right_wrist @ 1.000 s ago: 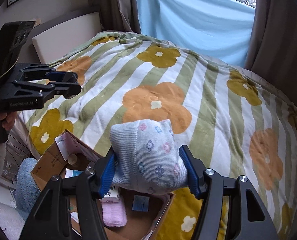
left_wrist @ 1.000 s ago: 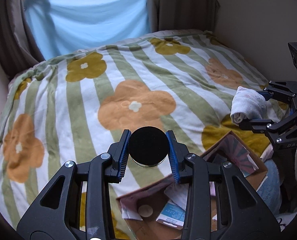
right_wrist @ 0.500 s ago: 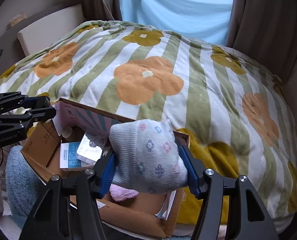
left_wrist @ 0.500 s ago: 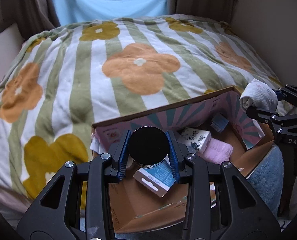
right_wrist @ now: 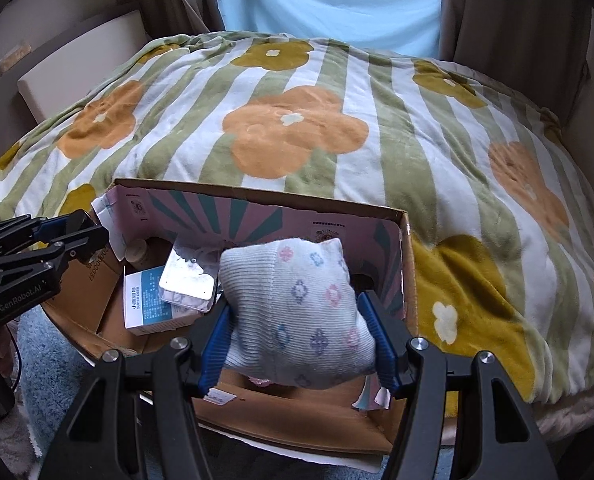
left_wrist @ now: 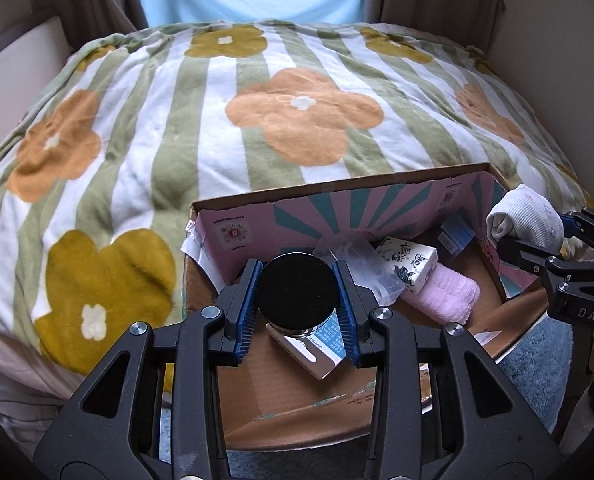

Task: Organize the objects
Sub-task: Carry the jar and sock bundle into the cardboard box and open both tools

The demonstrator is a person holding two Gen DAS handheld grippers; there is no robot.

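My left tool (left_wrist: 297,304) is clamped on a round jar with a black lid (left_wrist: 297,298), held over the cardboard box (left_wrist: 337,200) so it can go in beside the blue-and-white carton (left_wrist: 321,354). My right tool (right_wrist: 297,340) squeezes a rolled sock (right_wrist: 297,316) above the box's right end, where I think there is room. The box sits against the bed (left_wrist: 217,120).

Both hand-held grippers lowered from above the bed: left hand-held gripper (left_wrist: 297,304) with black-lidded jar (left_wrist: 297,296), right hand-held gripper (right_wrist: 297,340) with rolled sock (right_wrist: 297,316), now over cardboard box (left_wrist: 337,200).
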